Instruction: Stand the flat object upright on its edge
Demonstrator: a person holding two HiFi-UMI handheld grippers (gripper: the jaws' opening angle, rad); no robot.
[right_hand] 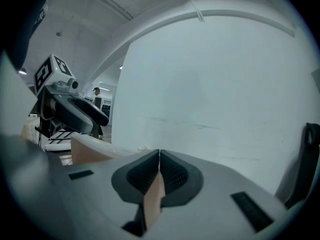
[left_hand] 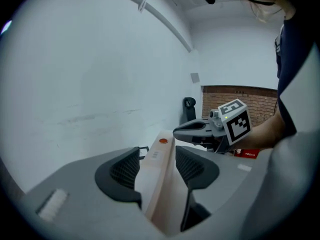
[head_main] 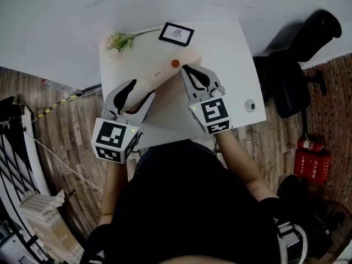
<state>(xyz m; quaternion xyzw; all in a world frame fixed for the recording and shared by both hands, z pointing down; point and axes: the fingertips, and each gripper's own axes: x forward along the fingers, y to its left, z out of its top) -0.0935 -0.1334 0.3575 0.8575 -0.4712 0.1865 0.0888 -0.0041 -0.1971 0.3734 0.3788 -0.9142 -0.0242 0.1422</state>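
The flat object is a pale peach slab with a white narrow side that carries an orange dot. It is tilted up off the white table, narrow side on top. My left gripper straddles its near-left end, and in the left gripper view both pads lie against the flat object, which fills the gap. My right gripper is at the far-right end. Its jaws are shut on a thin peach edge of the object. The underside is hidden.
A black-framed card and a flower sprig lie at the table's far side. A small round thing sits near the right edge. A black chair and red extinguishers stand to the right on the floor.
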